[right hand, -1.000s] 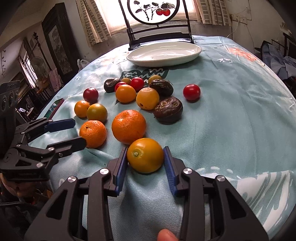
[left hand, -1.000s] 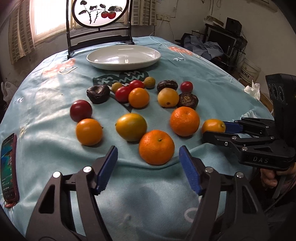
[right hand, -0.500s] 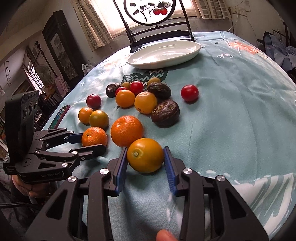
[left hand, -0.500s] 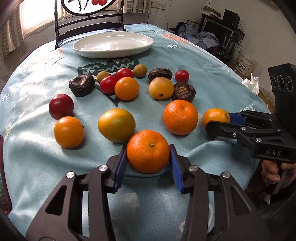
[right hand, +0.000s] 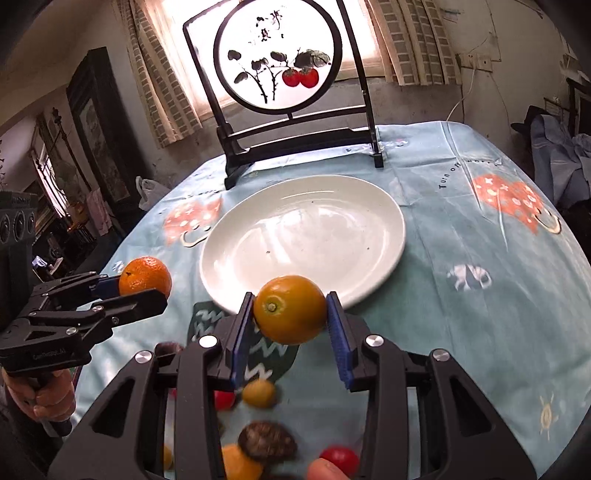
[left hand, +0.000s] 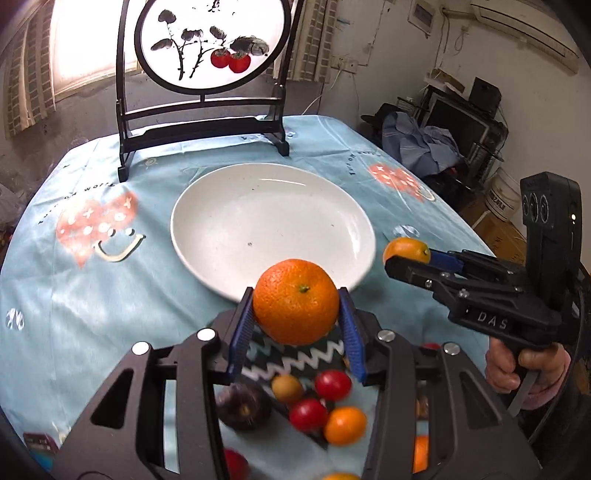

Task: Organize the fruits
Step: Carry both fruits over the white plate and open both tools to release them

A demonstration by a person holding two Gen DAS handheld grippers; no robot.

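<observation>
Behind the round painted screen (left hand: 212, 44) you see a bright curtained window (right hand: 373, 33); right of it, a cluttered shelf (left hand: 461, 122) against the stained wall (left hand: 399, 44).

Right gripper (right hand: 290, 314) clamping yellow-orange fruit (right hand: 290, 309), white plate (right hand: 376, 218) beyond

Black tongs (left hand: 295, 328) with blue ribbed pads (left hand: 242, 328), silver screws, "DAS" lettering.

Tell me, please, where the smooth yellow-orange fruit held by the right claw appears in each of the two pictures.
Left wrist view: yellow-orange fruit at right of centre, partly hidden behind the right claw, beside the plate's right rim.
Right wrist view: the fruit at lower centre, between the blue pads, before the plate's near rim.
Shared landmark: white plate.
</observation>
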